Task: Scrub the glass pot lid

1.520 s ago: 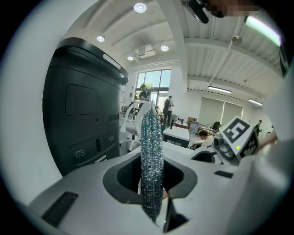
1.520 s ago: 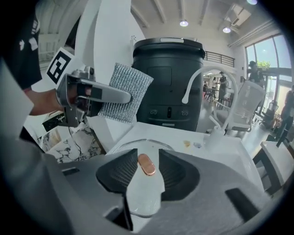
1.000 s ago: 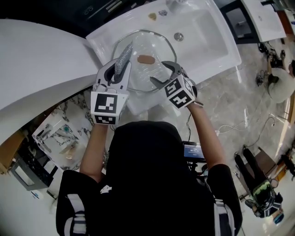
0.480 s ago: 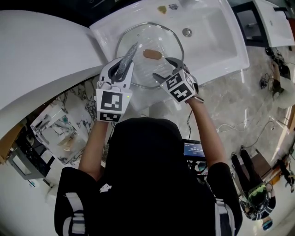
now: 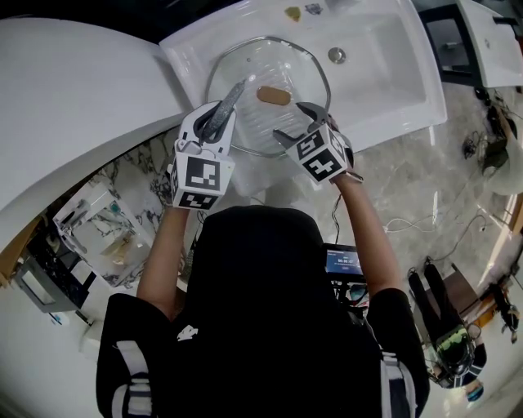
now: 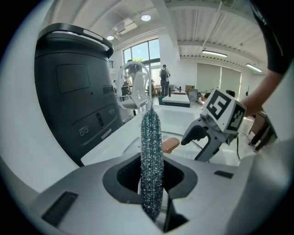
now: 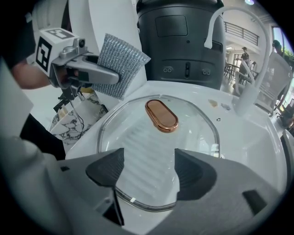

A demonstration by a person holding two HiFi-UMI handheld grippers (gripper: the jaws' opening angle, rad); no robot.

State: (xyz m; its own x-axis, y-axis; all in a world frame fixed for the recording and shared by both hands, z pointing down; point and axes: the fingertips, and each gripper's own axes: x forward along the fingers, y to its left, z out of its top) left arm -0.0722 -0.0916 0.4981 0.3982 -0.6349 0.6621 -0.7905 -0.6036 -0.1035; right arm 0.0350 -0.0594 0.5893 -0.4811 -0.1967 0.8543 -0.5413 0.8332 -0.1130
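The glass pot lid (image 5: 253,73) lies in the white sink (image 5: 384,73), its copper handle (image 5: 273,95) facing up. My left gripper (image 5: 214,122) is shut on a silver mesh scrubbing pad (image 5: 226,102), which sticks out over the lid's near left rim. In the left gripper view the pad (image 6: 151,137) stands edge-on between the jaws. My right gripper (image 5: 296,122) is open at the lid's near right rim. In the right gripper view its jaws (image 7: 149,167) hang just above the lid (image 7: 151,137) with nothing between them, the handle (image 7: 161,114) lying beyond.
A white faucet (image 7: 248,69) rises at the sink's far right, near the drain (image 5: 337,55). A dark grey appliance (image 7: 183,41) stands behind the sink. A white counter (image 5: 73,90) runs to the left. Small scraps (image 5: 292,13) lie on the sink's back ledge.
Both grippers have stayed at the lid's near rim. The left gripper's pad now reaches a little further over the lid. The right jaws stand slightly wider.
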